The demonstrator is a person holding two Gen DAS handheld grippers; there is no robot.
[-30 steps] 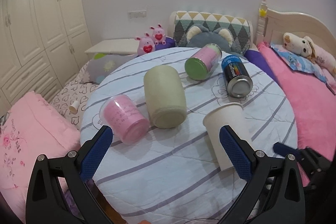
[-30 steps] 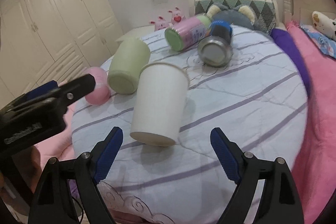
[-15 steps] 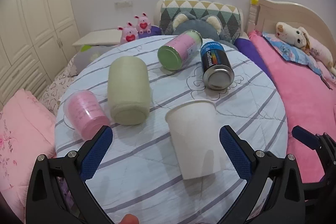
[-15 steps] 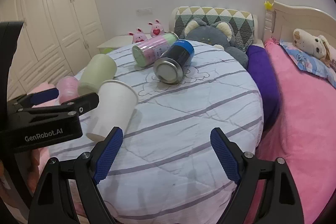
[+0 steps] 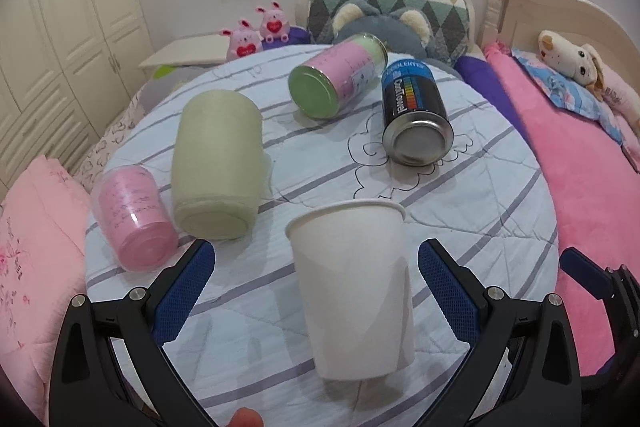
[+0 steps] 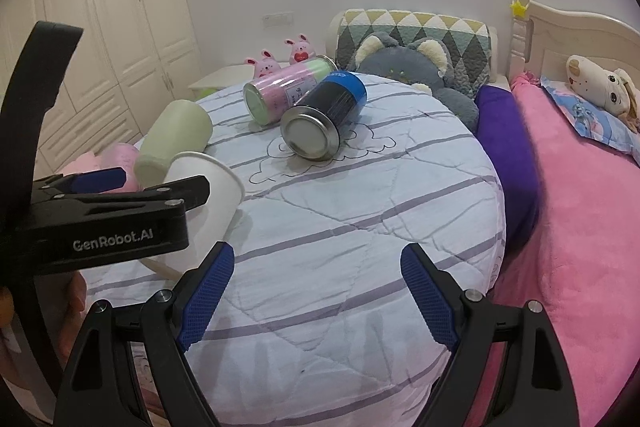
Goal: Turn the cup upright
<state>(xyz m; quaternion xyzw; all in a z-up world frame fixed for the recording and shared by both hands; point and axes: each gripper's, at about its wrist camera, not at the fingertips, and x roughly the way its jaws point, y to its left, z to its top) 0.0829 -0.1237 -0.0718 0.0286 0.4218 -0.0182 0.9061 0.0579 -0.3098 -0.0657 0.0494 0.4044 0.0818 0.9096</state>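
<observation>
A white paper cup (image 5: 354,287) lies on its side on the round striped table (image 5: 480,211), its base toward me and its rim pointing away. My left gripper (image 5: 316,279) is open, with one blue finger on each side of the cup and a gap on both sides. In the right wrist view the cup (image 6: 210,187) shows at the left, partly hidden behind the left gripper's black body. My right gripper (image 6: 316,291) is open and empty over the table's near right part.
Also lying on the table are a pale green cup (image 5: 218,163), a pink translucent cup (image 5: 134,217), a pink-and-green tin (image 5: 338,79) and a black-and-blue can (image 5: 414,111). A pink bed (image 6: 580,227) is to the right. Plush toys and a patterned cushion sit behind.
My left gripper has swung right and closer, so the white cup now lies between its open fingers. My right gripper has swung right, away from the cup.
</observation>
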